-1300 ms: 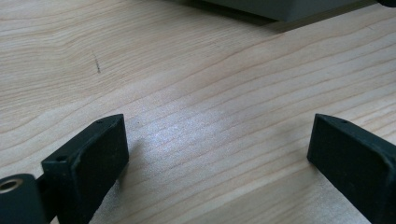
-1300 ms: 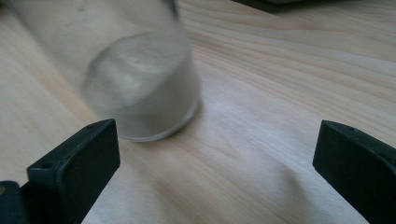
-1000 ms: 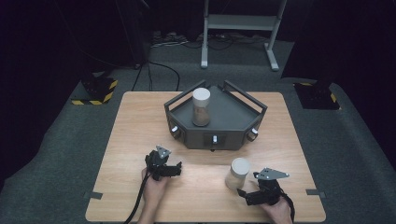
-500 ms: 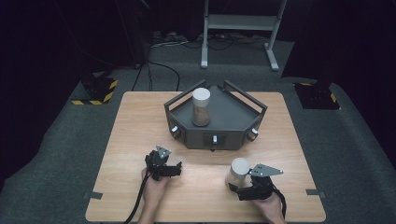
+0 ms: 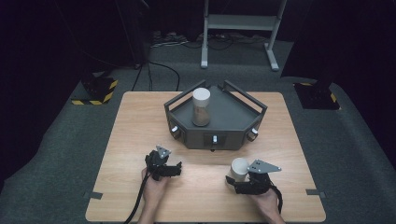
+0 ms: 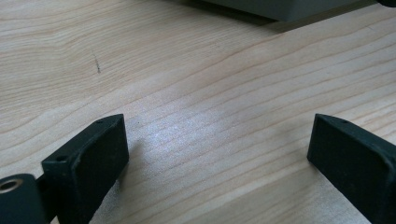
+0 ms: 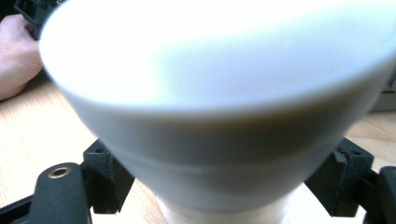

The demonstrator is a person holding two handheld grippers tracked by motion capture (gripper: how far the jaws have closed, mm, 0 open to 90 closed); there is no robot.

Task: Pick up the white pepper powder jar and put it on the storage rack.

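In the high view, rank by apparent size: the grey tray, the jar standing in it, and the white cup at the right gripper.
1. Grey tray, clearly largest.
2. Jar.
3. White cup, partly hidden by the right gripper, so the jar-cup order is unsure.

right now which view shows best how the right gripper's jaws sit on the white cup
The right gripper view: the white cup sits between both jaws, which have just been closing and now touch its sides. The high view shows the right gripper beside the cup, contact unclear. The left gripper view shows bare table.
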